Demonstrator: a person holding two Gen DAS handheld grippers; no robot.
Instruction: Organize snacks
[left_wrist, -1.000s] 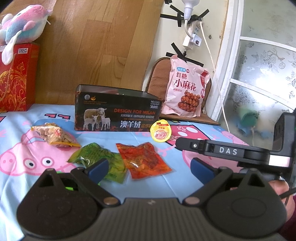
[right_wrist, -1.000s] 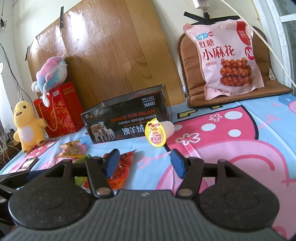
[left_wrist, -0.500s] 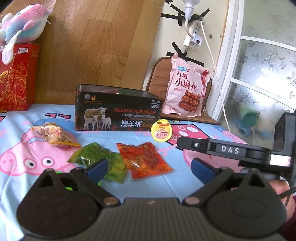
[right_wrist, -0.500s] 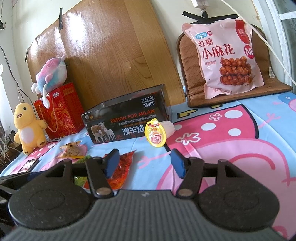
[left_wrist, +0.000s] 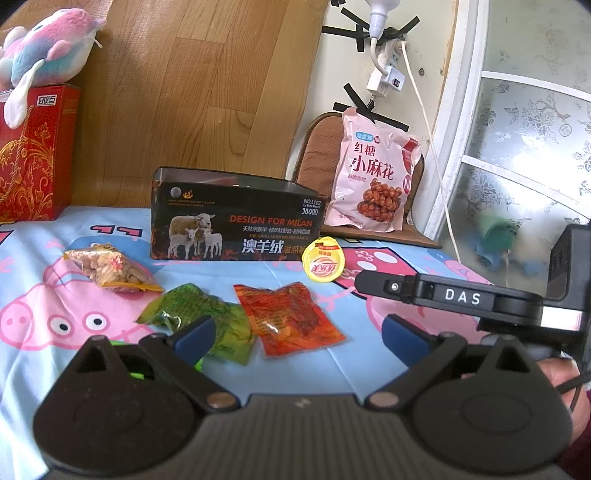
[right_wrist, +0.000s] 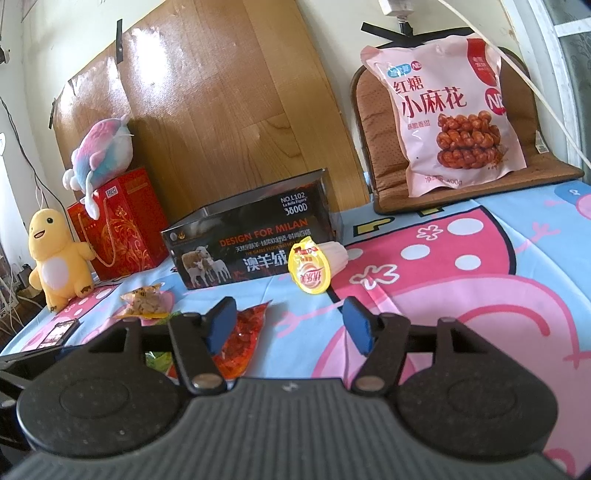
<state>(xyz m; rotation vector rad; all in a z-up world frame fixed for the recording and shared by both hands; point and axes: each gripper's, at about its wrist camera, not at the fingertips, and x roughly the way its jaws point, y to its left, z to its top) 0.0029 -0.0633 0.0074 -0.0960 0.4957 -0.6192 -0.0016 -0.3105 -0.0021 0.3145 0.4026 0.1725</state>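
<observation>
Jelly cup (right_wrist: 309, 272) lies beyond the right gripper (right_wrist: 291, 325), whose fingers stand apart, empty.

Yellow jelly cup (right_wrist: 309, 274) touching black box (right_wrist: 248, 245), beyond empty jaws.

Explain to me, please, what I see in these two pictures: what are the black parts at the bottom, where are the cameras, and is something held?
No robot is here. A person holds a hand tool with two fingers in each hand, and each tool carries a camera looking forward along its fingers. The black parts below are the tools themselves.

One picture comes from the left gripper, the other from the right gripper. Both stand open and hold nothing.

On the cartoon tablecloth lie small snacks: a green packet, a red packet, a tan packet and a yellow jelly cup. Behind them stands an open black box. A big pink bag leans on a brown cushion. Farther left stand a red box and plush toys.
</observation>
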